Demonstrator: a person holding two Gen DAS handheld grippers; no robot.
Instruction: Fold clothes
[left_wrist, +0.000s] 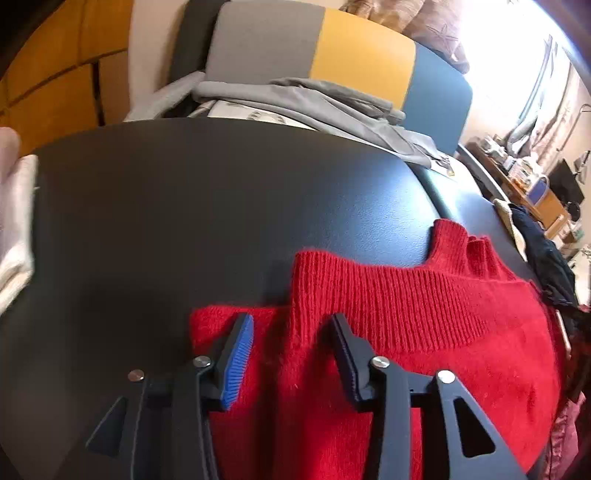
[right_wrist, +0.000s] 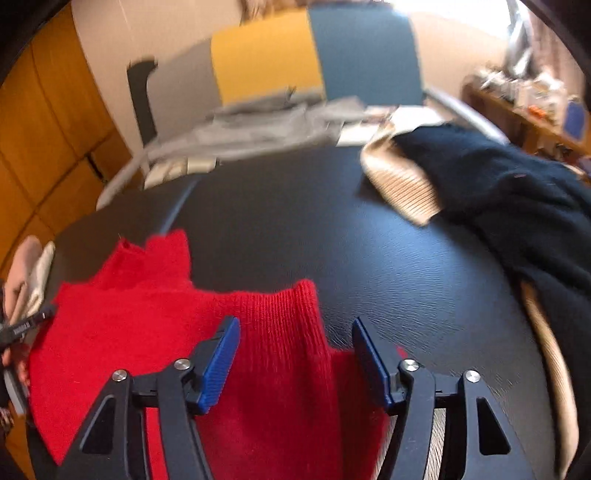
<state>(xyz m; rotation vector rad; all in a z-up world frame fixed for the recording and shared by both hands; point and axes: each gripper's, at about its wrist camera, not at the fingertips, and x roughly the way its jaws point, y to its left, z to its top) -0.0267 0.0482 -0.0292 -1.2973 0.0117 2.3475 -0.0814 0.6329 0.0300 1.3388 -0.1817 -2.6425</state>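
A red knitted sweater (left_wrist: 406, 332) lies folded on the black table (left_wrist: 221, 203), its ribbed band facing away from me. My left gripper (left_wrist: 291, 321) hovers over the sweater's left part, jaws open, with red knit below them and the blue pads (left_wrist: 240, 354) pressing on nothing. In the right wrist view the same sweater (right_wrist: 147, 325) fills the lower left. My right gripper (right_wrist: 294, 325) stands open over a ribbed sleeve end (right_wrist: 295, 306), its pads clear of the fabric.
Grey clothes (left_wrist: 295, 99) are piled at the table's far edge before a grey, yellow and blue backrest (left_wrist: 362, 66). A dark navy garment (right_wrist: 498, 192) and a beige knit (right_wrist: 399, 177) lie to the right. Pale cloth (left_wrist: 14, 221) sits at the left edge.
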